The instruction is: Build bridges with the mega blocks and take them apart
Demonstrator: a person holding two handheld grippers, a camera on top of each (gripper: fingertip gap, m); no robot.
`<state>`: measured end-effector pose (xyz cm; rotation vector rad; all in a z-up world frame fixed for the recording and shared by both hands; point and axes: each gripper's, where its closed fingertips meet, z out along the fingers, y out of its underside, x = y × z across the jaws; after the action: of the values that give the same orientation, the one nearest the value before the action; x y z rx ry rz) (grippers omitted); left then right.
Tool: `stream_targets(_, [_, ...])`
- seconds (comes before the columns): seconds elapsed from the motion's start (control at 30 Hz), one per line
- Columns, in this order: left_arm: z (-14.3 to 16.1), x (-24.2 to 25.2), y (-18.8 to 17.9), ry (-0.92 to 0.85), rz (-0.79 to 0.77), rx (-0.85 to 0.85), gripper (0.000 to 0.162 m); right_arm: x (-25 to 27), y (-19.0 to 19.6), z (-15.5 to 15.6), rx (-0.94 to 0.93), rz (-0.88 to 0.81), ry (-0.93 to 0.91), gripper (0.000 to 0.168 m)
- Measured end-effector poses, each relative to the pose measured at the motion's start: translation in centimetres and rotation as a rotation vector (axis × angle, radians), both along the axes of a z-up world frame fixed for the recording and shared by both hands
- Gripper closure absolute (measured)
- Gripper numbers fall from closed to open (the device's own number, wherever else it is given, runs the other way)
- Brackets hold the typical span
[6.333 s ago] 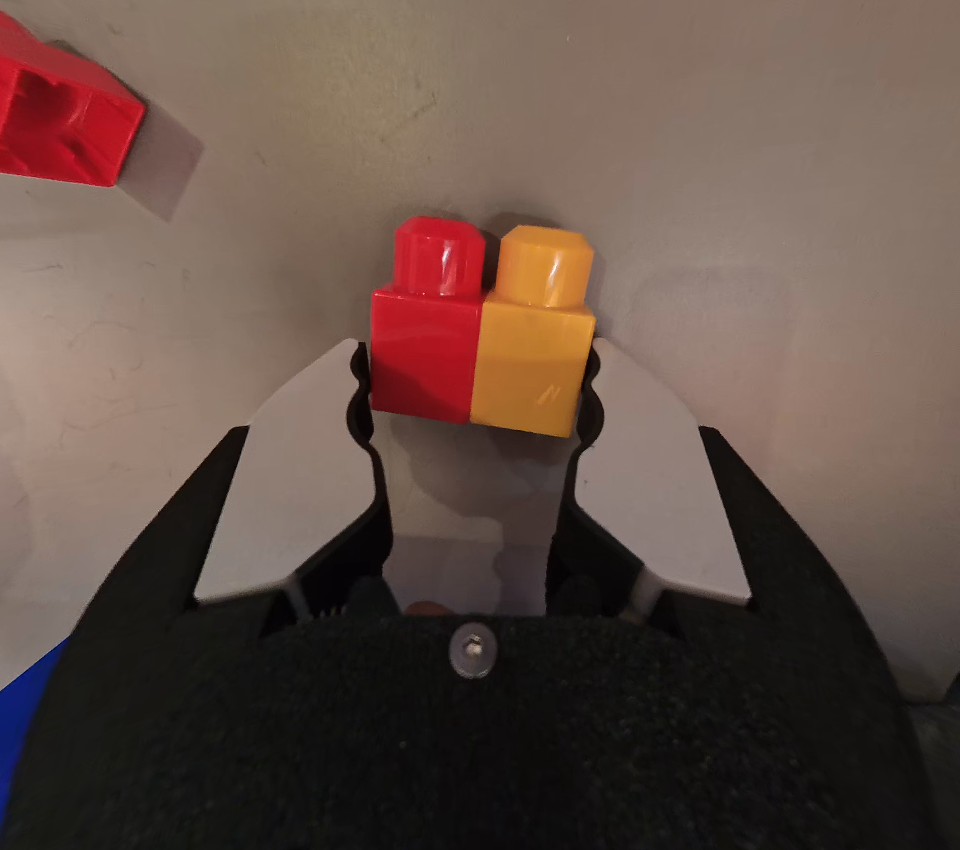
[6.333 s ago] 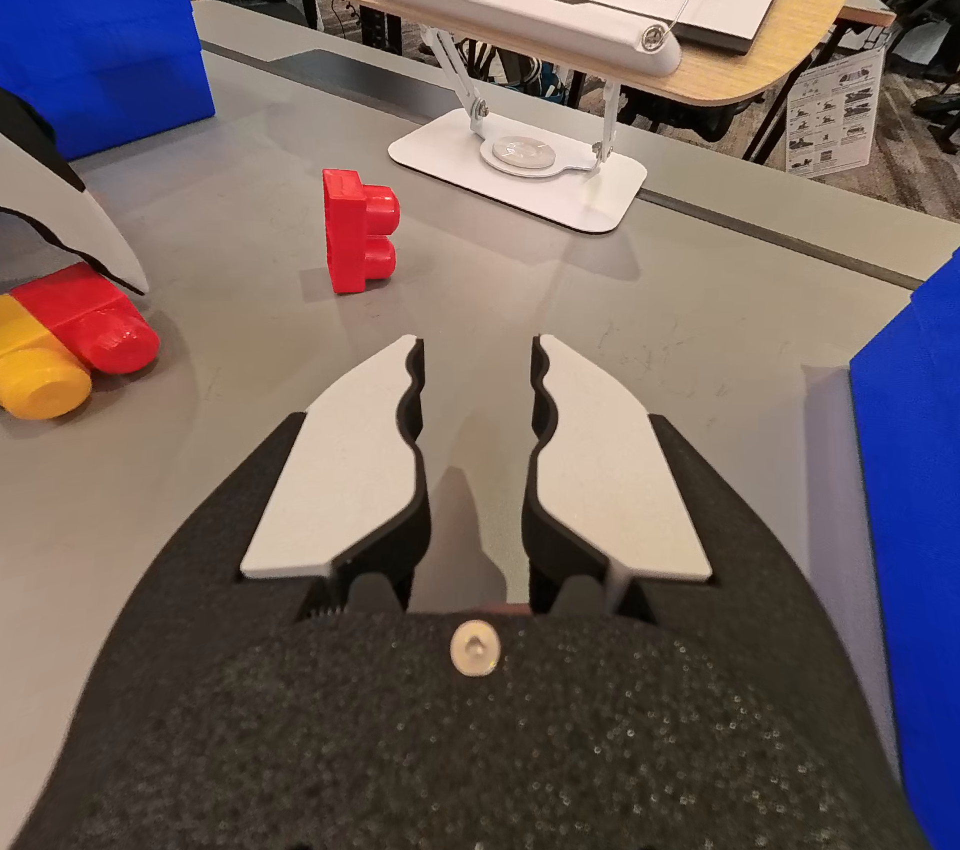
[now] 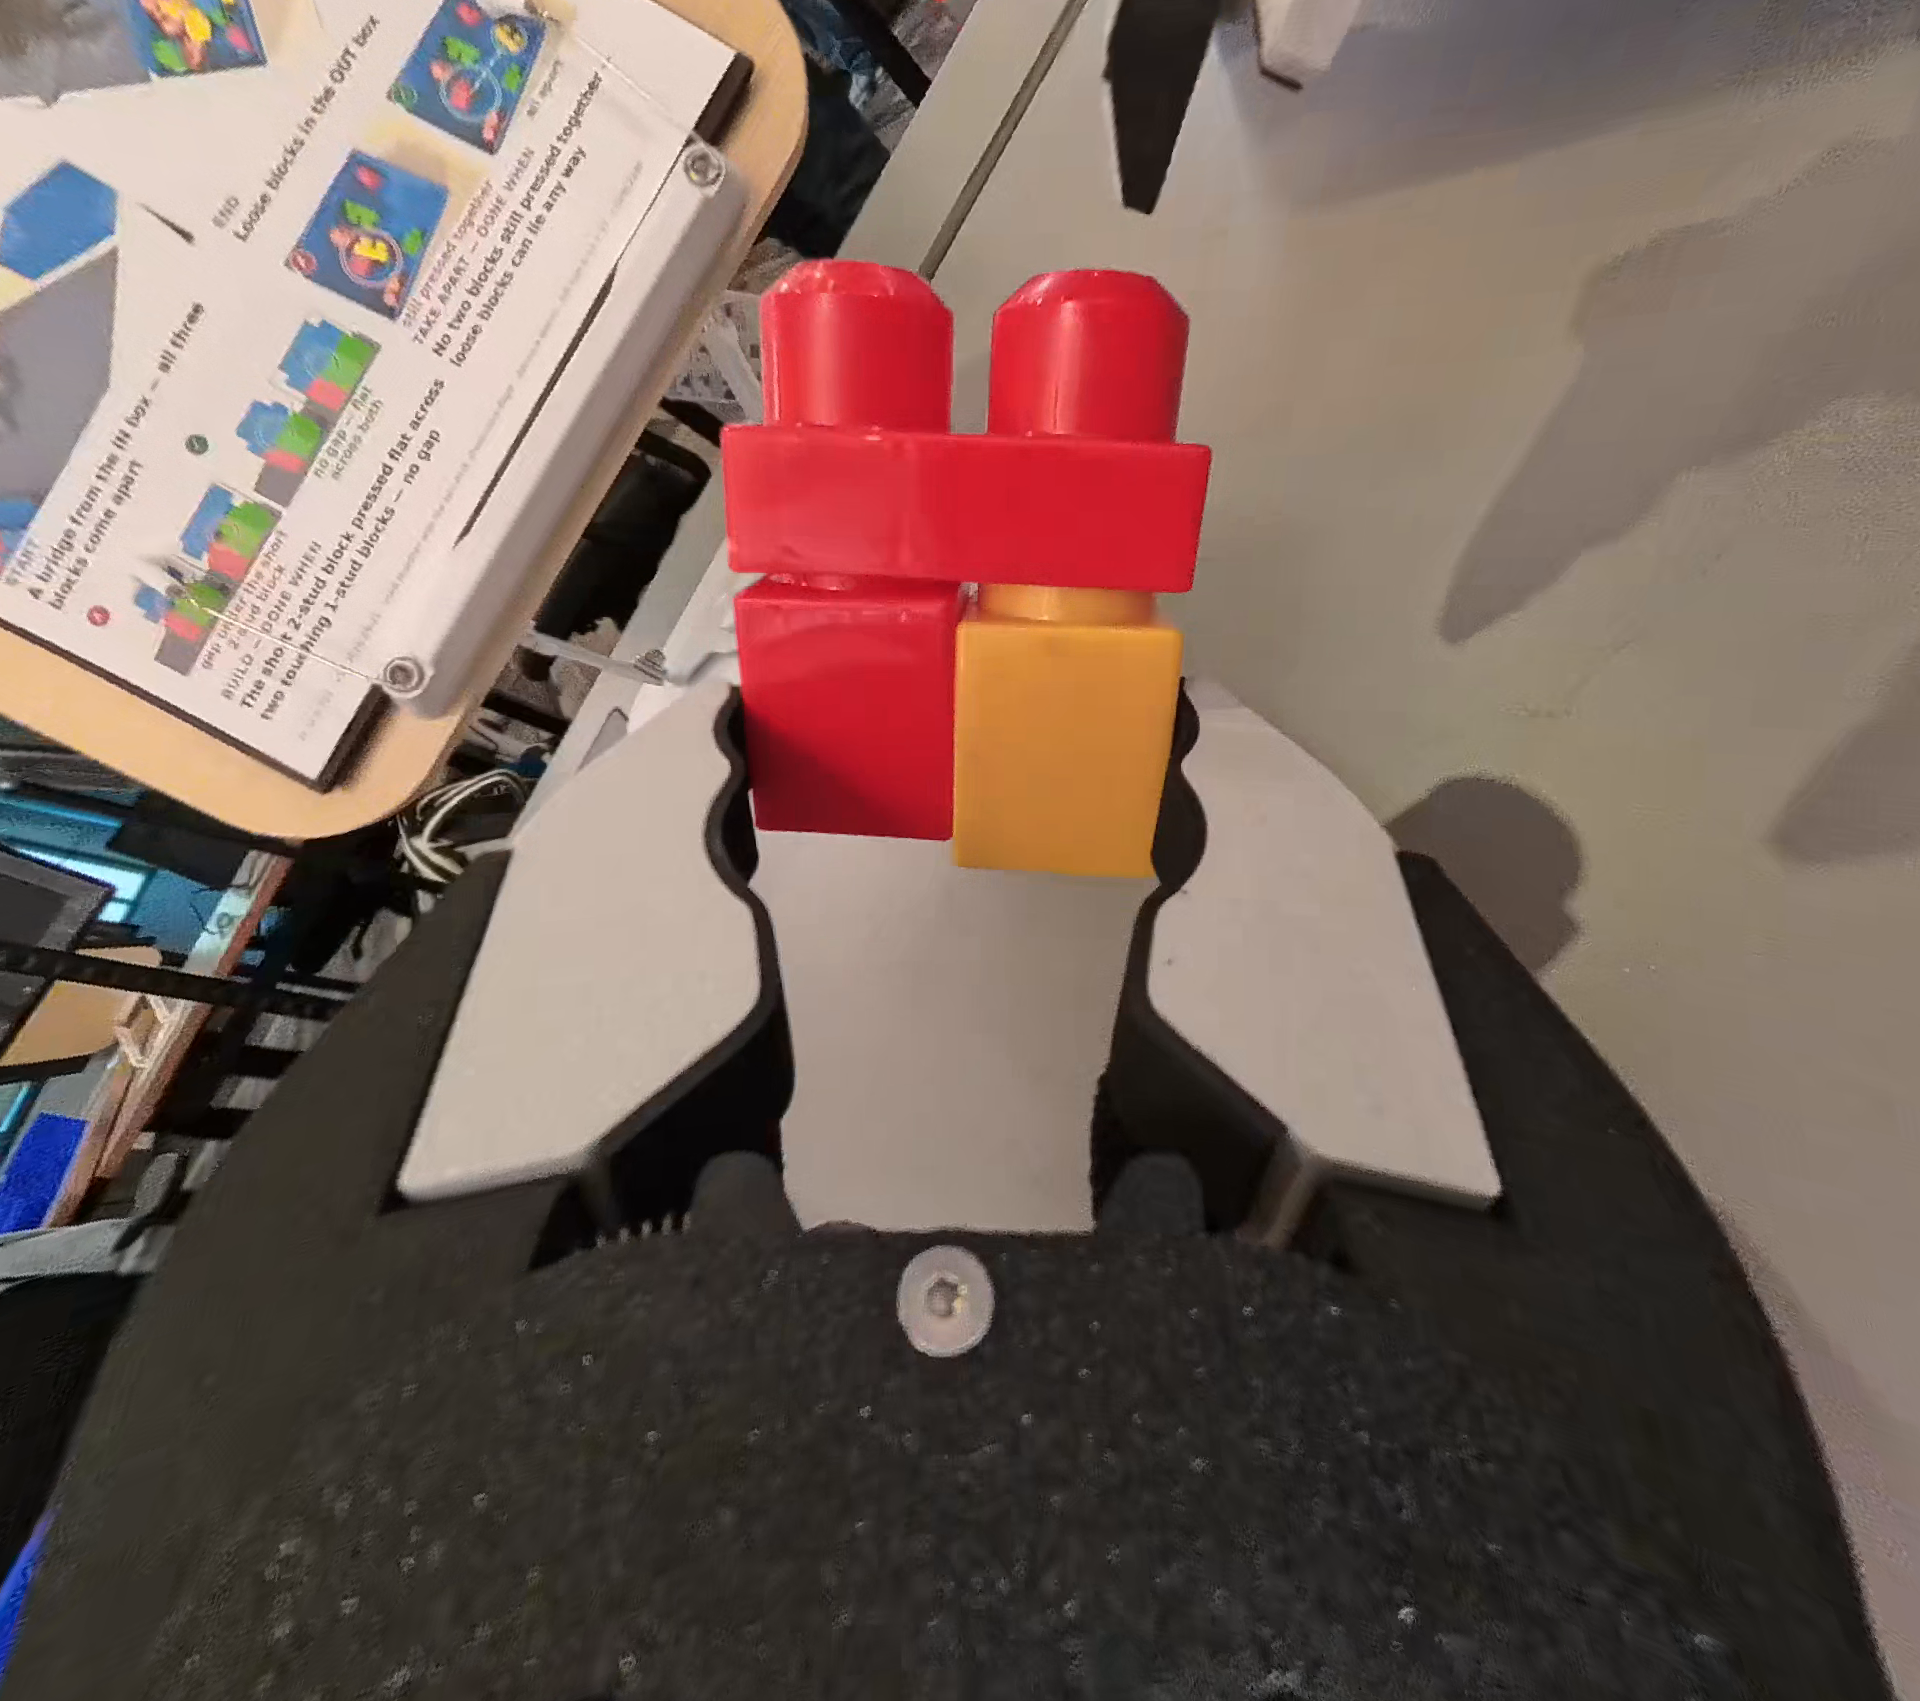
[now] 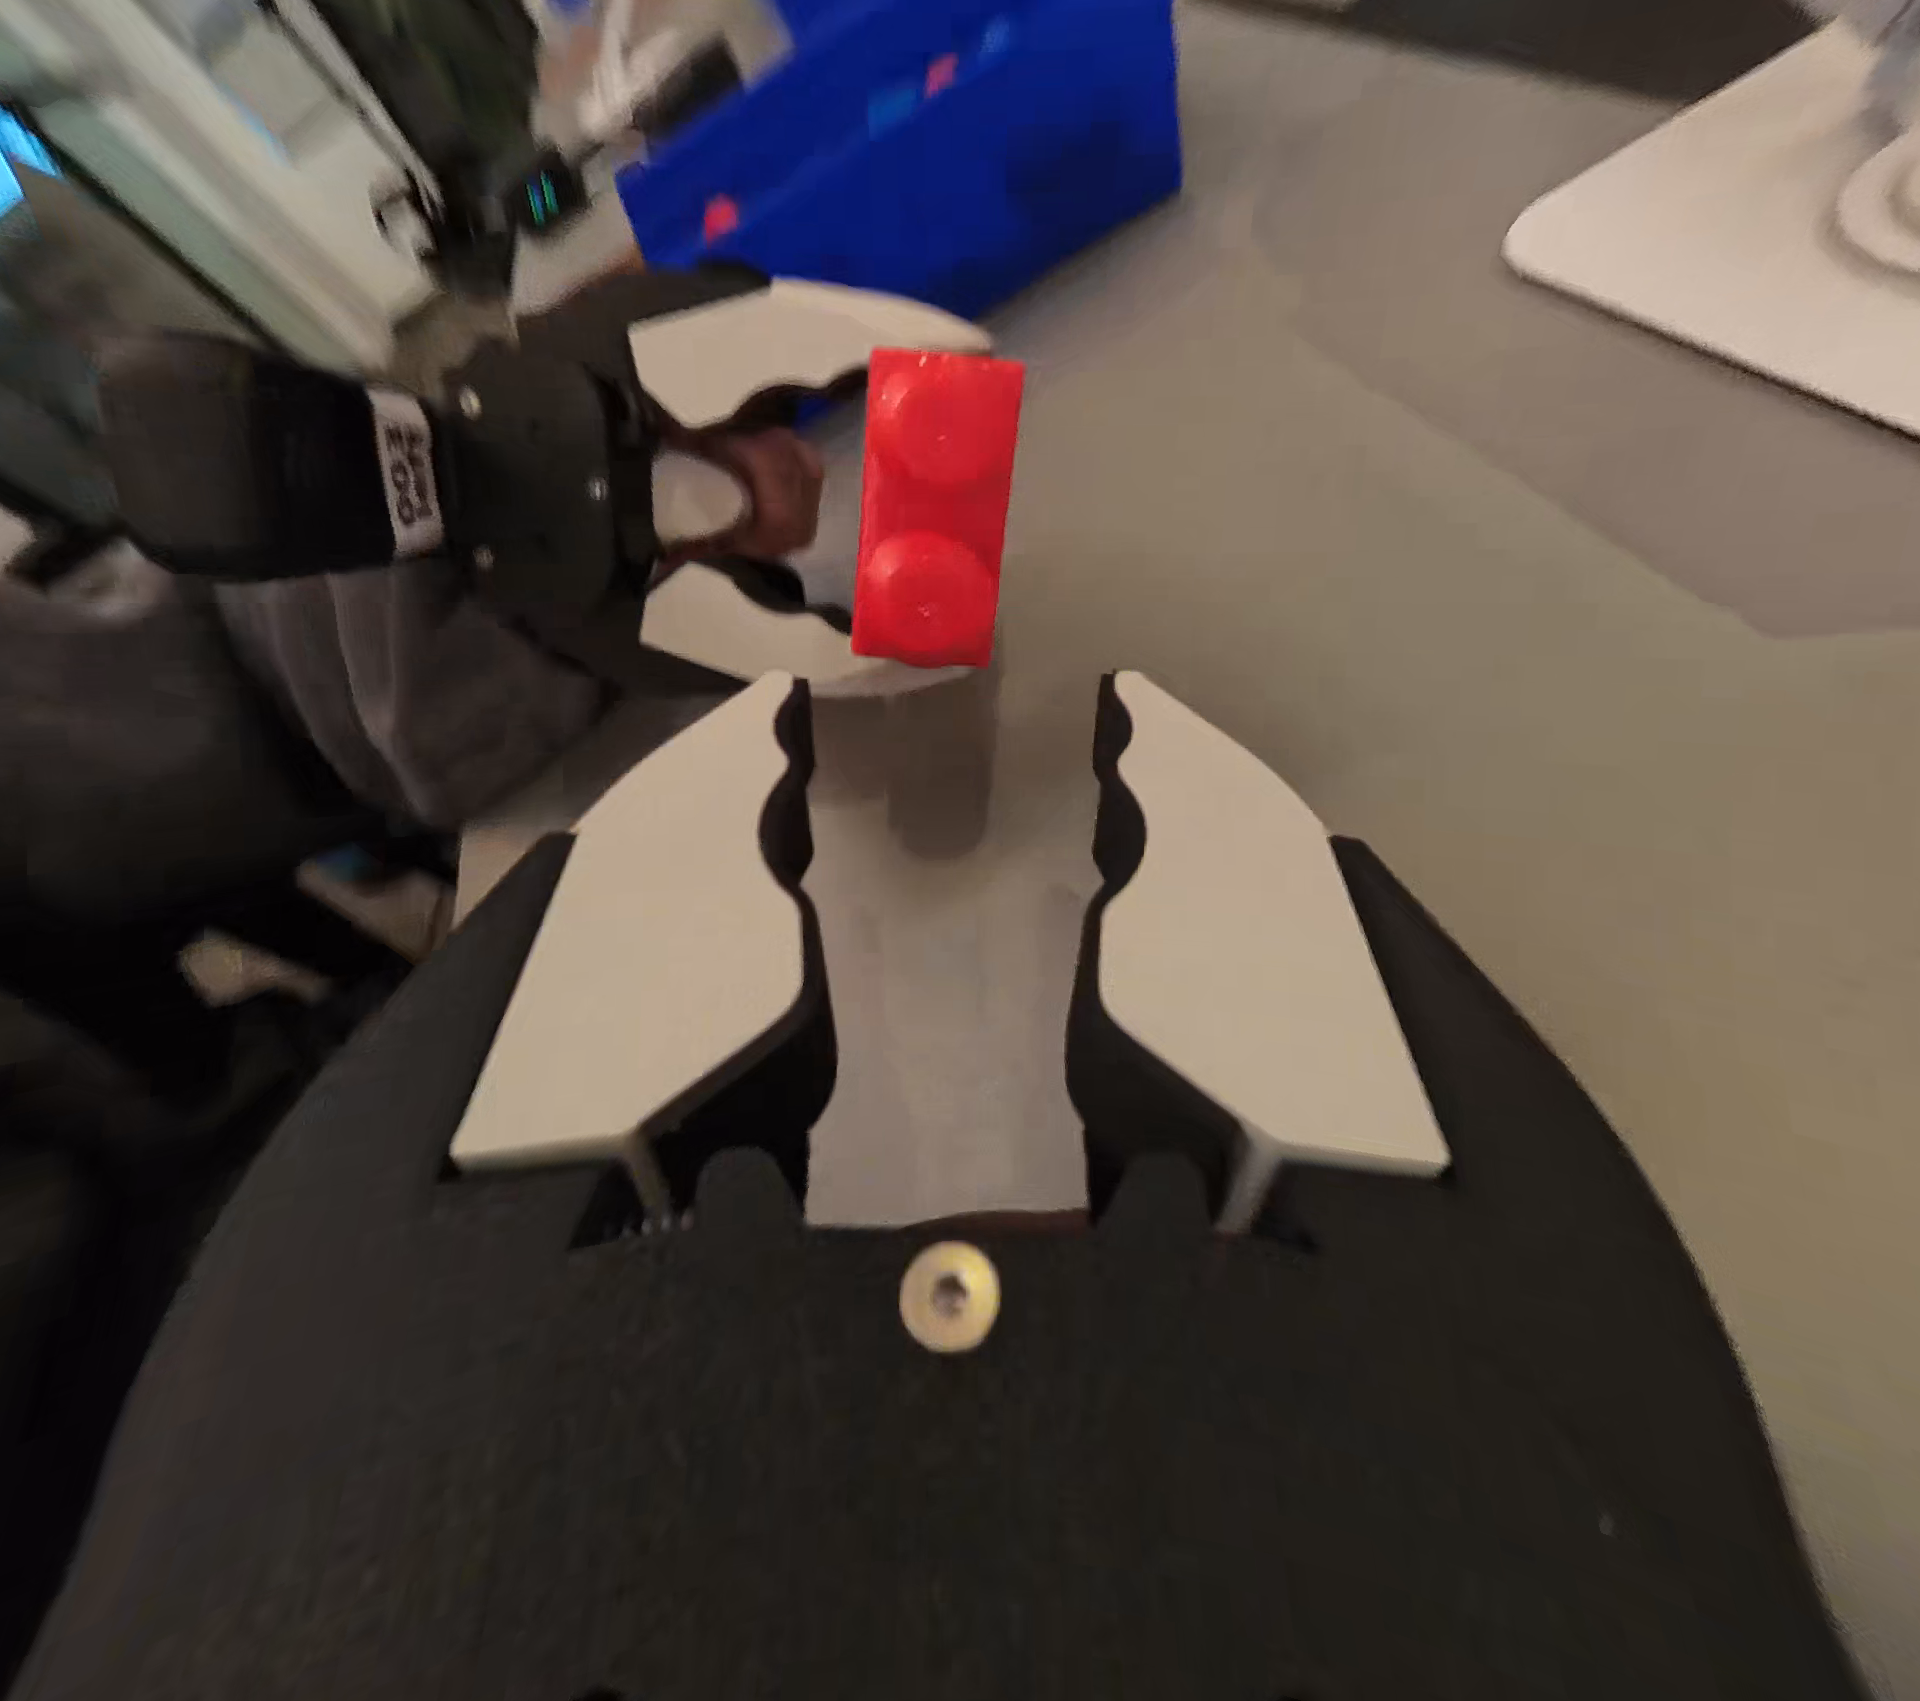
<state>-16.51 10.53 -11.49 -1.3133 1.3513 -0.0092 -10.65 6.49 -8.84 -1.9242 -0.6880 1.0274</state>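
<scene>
Red and orange one-stud plastic blocks [image 3: 961,737] pinched by left hand-held gripper [image 3: 961,778] above grey tabletop [image 3: 1558,404], steadying flat red two-stud cap [image 3: 966,508]; right hand-held gripper [image 4: 951,716] parted, empty.

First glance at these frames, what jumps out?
The block bridge: a red two-stud block capping a red block and a yellow block, clamped in the left gripper mid-frame. In the right wrist view, the empty right gripper is open just below it, with a blue bin behind.
</scene>
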Motion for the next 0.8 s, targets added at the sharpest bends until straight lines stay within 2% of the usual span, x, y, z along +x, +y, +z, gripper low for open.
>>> stream_targets(0.07, [0.0,-0.3,0.3,-0.006,0.003,0.012,0.087,0.5,0.5,0.2,0.051,-0.071,0.146,0.118])
stream_targets(0.13, [-0.1,-0.5,0.5,0.009,0.004,0.039,0.087,0.6,0.6,0.2,0.058,-0.098,0.236,0.109])
stream_targets(0.23, [0.0,-0.4,0.2,0.011,-0.014,0.063,0.087,-0.3,0.1,-0.2,0.053,-0.048,0.201,0.102])
stream_targets(0.3, [0.6,-0.2,-0.4,-0.019,-0.049,0.057,0.087,-0.8,-0.5,0.4,0.073,-0.014,0.239,0.105])
stream_targets(0.37, [1.1,-0.1,-1.0,-0.053,-0.085,0.031,0.087,-1.1,-1.0,1.0,0.020,0.033,0.356,0.102])
stream_targets(0.47, [2.3,0.3,-2.8,-0.132,-0.186,-0.051,0.087,-2.0,-2.2,1.6,-0.119,0.169,0.527,0.088])
stream_targets(0.57, [4.1,0.7,-5.0,-0.192,-0.291,-0.100,0.087,-3.1,-4.0,3.5,-0.225,0.356,0.641,0.070])
stream_targets(0.7, [5.4,1.3,-7.1,-0.200,-0.390,-0.117,0.087,-4.4,-4.1,5.3,-0.297,0.463,0.623,0.064])
stream_targets(0.8, [5.7,1.3,-7.4,-0.208,-0.407,-0.114,0.087,-5.2,-4.4,5.4,-0.358,0.531,0.587,0.062])
